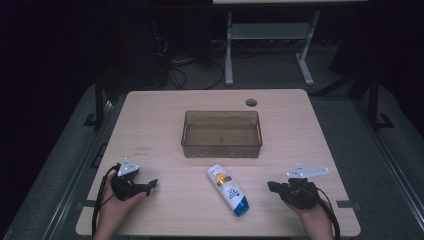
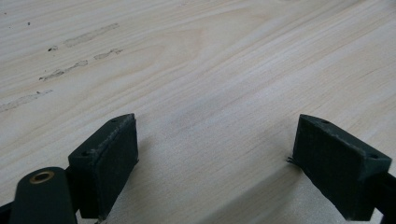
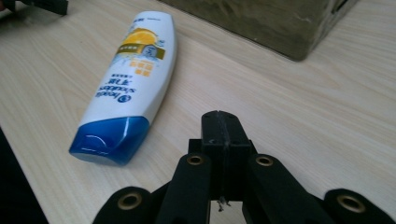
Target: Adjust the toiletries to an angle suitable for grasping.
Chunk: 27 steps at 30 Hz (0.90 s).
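Two grippers flank the shampoo bottle (image 1: 228, 189) at lower centre: the left gripper (image 1: 152, 184) spread wide and empty, the right gripper (image 1: 270, 186) pinched closed on nothing. This looks like the approach; next the right gripper must open to straddle the bottle, likely bound for the bin (image 1: 221, 148) above it.

Dark room, grey floor (image 1: 350, 125), white frame (image 1: 270, 32) behind table (image 1: 150, 115).

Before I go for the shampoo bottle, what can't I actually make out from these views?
- Bottle underside: hidden in the high and right gripper views; it lies flat on the table.
- Bottle's small label print: too small in the high view, partly legible in the right gripper view.
- Bin inside: the right gripper view shows its outer wall, cut off by the top edge; murky in the high view.
- Left gripper: its view shows no bottle or bin.
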{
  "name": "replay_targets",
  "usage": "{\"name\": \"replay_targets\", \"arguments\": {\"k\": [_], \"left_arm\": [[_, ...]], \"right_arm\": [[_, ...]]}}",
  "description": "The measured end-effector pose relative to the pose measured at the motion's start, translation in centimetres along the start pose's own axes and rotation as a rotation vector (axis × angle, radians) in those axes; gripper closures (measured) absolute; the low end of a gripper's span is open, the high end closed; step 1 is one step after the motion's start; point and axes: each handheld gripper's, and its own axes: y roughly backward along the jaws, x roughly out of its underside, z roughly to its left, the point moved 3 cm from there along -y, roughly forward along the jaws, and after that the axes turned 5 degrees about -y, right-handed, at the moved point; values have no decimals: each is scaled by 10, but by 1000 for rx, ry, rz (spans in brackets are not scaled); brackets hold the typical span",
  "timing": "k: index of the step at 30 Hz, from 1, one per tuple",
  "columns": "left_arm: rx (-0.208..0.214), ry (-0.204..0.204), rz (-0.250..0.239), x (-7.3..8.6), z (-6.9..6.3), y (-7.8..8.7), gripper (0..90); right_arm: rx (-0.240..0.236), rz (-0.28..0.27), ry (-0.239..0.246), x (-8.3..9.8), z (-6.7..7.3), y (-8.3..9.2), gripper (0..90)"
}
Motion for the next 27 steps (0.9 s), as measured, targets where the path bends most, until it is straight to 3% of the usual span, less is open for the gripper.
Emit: {"name": "replay_targets", "arguments": {"k": [27], "left_arm": [[0, 0, 0, 0, 0, 0, 129]], "right_arm": [[-113, 10, 65, -6, 41, -16, 900]]}}
